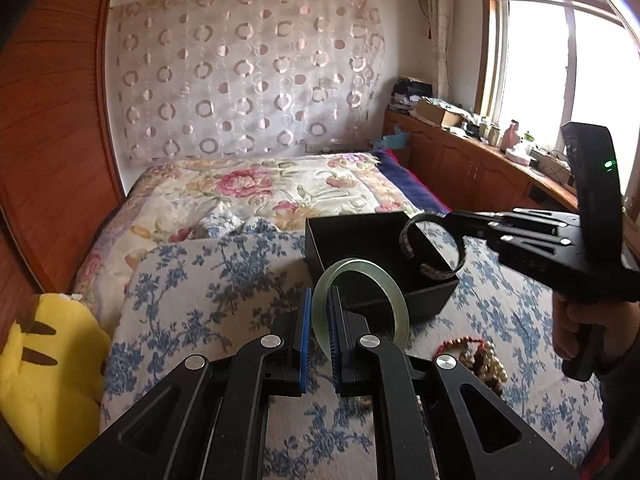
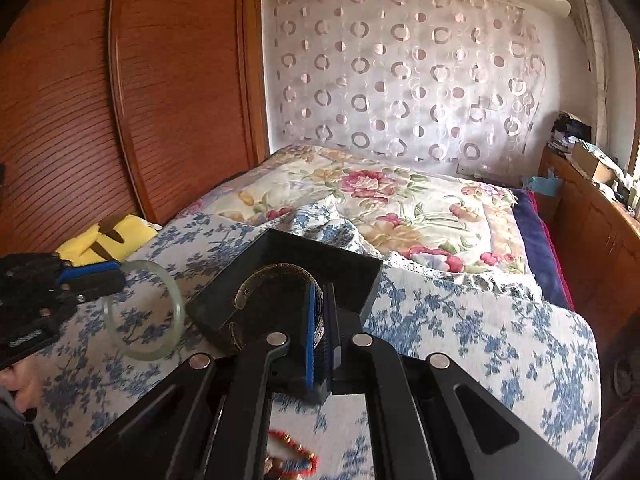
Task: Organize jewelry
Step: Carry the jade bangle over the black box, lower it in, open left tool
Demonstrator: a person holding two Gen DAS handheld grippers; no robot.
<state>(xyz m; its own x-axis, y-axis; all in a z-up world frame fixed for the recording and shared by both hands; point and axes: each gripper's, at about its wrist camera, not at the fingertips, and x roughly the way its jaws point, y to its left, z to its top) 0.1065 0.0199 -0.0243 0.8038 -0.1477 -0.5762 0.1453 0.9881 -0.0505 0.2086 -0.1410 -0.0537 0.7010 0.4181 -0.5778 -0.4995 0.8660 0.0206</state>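
Note:
My left gripper (image 1: 319, 308) is shut on a pale green jade bangle (image 1: 394, 300), held upright just in front of an open black box (image 1: 428, 304) on the blue-flowered bedspread. The right gripper (image 1: 452, 216) reaches in from the right, shut on a patterned metal cuff (image 1: 405, 240) that hangs over the box's right half. In the right wrist view, the right gripper (image 2: 322, 300) pinches the cuff (image 2: 250, 284) above the box (image 2: 374, 284). To its left, the left gripper (image 2: 108, 274) holds the bangle (image 2: 179, 304) beside the box.
A heap of pearl and red bead strings (image 1: 480, 356) lies on the bedspread right of my left gripper; a red bead bracelet (image 2: 294, 450) shows under the right gripper. A yellow plush toy (image 1: 44, 380) sits at the left. A wooden headboard (image 1: 52, 120) stands behind it, a cabinet (image 1: 460, 160) by the window.

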